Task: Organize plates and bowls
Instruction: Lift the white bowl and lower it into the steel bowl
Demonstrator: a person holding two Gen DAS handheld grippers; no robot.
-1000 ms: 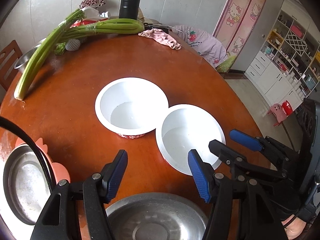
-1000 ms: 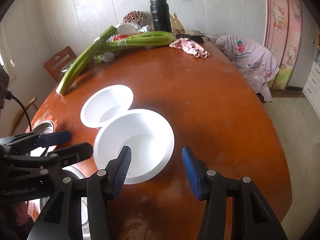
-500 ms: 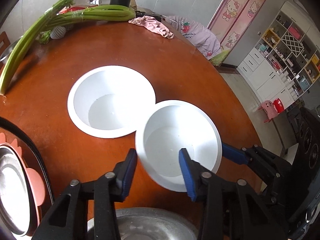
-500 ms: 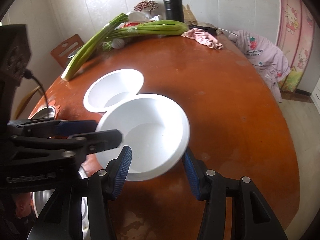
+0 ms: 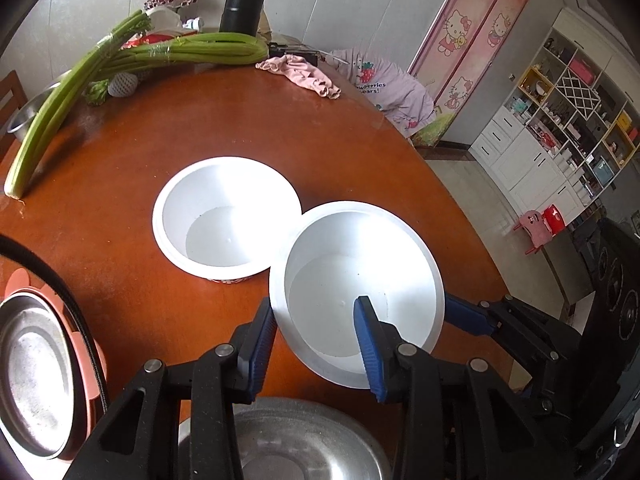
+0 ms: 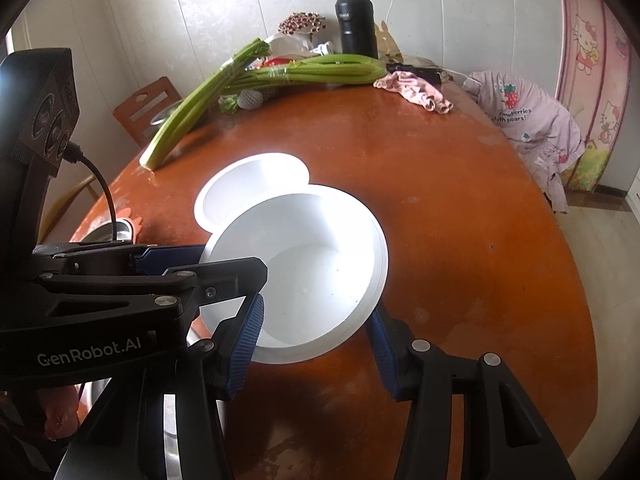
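Fingers (image 6: 248,344) of both grippers clamp the near white bowl (image 6: 320,280); one arm reads "GenRobot.AI" (image 6: 89,351).

Daylight, fairly bright, both views sharp at centre. White bowls (image 5: 224,216) overexposed: rims and inner walls blown out, detail lost. Soft sheen on the table (image 6: 460,200) at upper centre of right wrist view; dark soft shadow at lower centre. Strong fisheye bending, black vignette in all corners. Lower foreground slightly soft.
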